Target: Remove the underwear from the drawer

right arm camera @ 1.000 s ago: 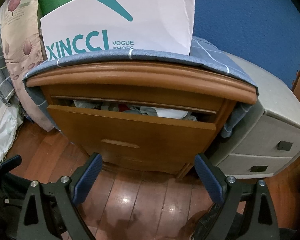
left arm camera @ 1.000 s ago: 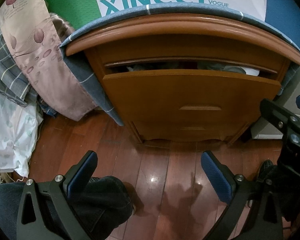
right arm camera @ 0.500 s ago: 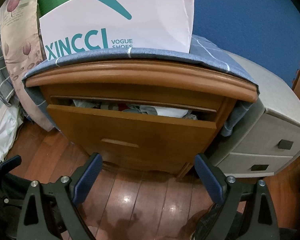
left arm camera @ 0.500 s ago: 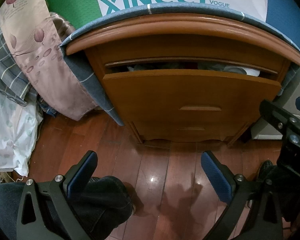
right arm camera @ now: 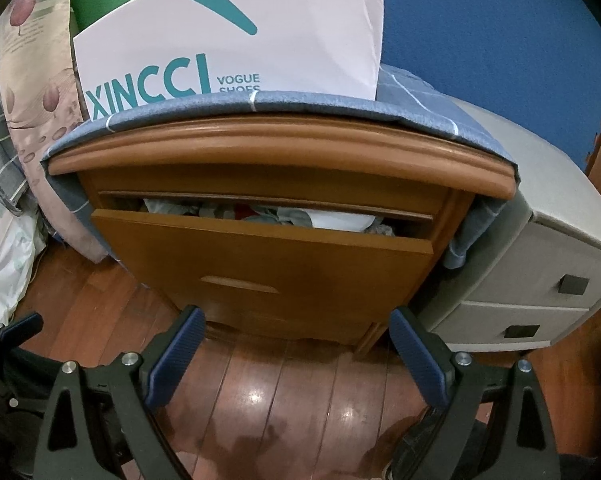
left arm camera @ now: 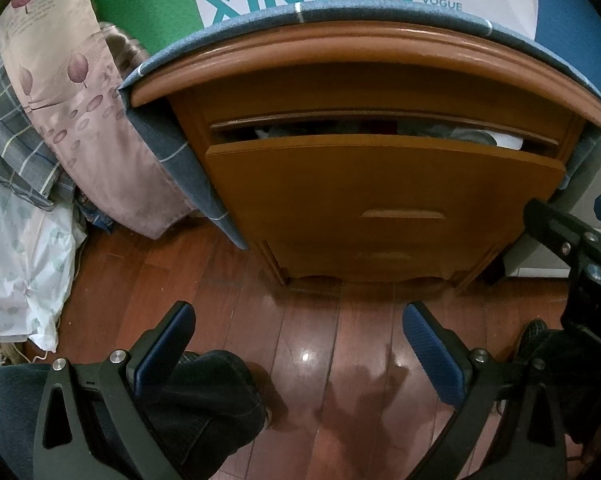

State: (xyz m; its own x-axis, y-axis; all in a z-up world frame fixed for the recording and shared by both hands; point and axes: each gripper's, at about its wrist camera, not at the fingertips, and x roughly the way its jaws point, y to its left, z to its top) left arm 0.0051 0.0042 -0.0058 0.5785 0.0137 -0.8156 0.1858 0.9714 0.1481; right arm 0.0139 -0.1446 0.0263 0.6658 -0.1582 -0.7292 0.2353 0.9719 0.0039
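Note:
A wooden nightstand has its top drawer [left arm camera: 380, 184] [right arm camera: 260, 256] pulled partly out. Crumpled underwear and clothes [right arm camera: 284, 214] in white, grey and red show in the gap; in the left wrist view only a thin strip of the clothes [left arm camera: 472, 134] shows. My left gripper [left arm camera: 296, 352] is open and empty, low over the floor in front of the drawer. My right gripper [right arm camera: 296, 356] is open and empty, also short of the drawer front. The right gripper's body shows at the right edge of the left wrist view.
A blue cloth [right arm camera: 340, 102] covers the nightstand top, with a white XINCCI bag [right arm camera: 228, 36] on it. A grey plastic drawer unit [right arm camera: 540, 280] stands to the right. Pillows and bedding [left arm camera: 40, 128] pile up on the left. A dark-trousered knee [left arm camera: 204, 400] lies under the left gripper.
The right gripper has crept slightly closer and higher toward the drawer. The left gripper has barely moved. Both stay open.

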